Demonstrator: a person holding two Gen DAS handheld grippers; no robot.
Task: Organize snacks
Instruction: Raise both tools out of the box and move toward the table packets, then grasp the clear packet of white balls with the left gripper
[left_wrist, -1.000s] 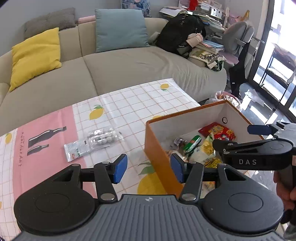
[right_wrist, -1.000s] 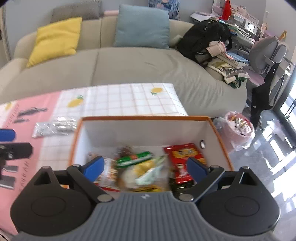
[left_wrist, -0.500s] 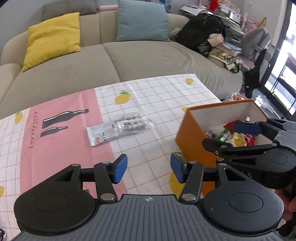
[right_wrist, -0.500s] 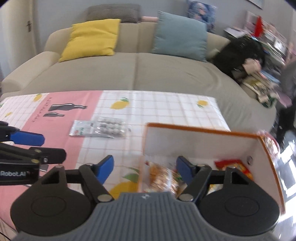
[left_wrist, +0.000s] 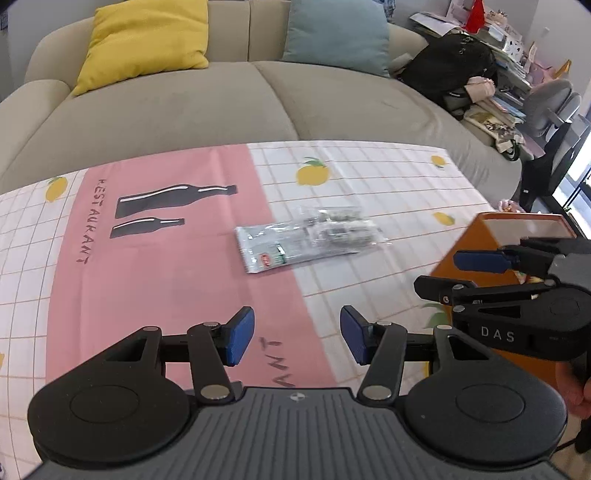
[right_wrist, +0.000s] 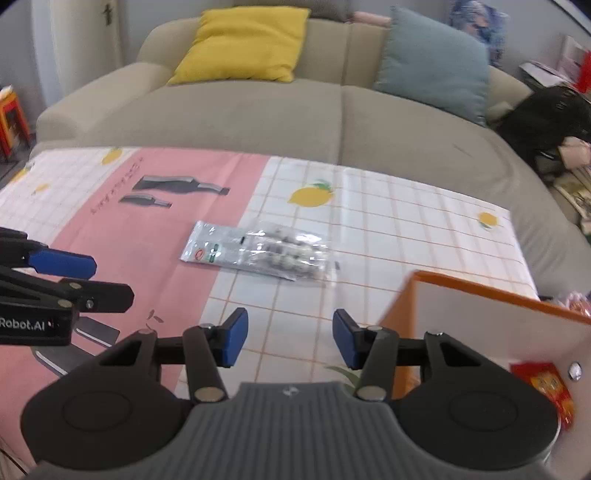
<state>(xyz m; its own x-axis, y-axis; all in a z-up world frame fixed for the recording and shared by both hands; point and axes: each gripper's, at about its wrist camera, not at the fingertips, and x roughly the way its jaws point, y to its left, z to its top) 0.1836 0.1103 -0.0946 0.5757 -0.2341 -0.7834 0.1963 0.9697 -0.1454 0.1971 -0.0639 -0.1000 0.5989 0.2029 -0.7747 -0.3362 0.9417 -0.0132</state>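
A clear snack packet (left_wrist: 310, 238) with a white and green label lies flat on the tablecloth, also seen in the right wrist view (right_wrist: 258, 253). An orange box (right_wrist: 480, 295) with white inner walls stands to its right, holding a red snack bag (right_wrist: 545, 384); its orange side shows in the left wrist view (left_wrist: 476, 236). My left gripper (left_wrist: 297, 339) is open and empty, above the cloth short of the packet. My right gripper (right_wrist: 290, 341) is open and empty, beside the box's left corner, short of the packet.
The table (left_wrist: 147, 258) wears a pink and white checked cloth with lemons and bottle prints. A beige sofa (left_wrist: 221, 99) with a yellow cushion (left_wrist: 144, 37) and a blue cushion (left_wrist: 332, 33) runs behind it. A black bag (left_wrist: 447, 74) and cluttered shelves sit far right.
Both grippers have swung left, away from the box and toward the clear packet. The right gripper left its place over the box's inside and narrowed a little. Both stay empty.
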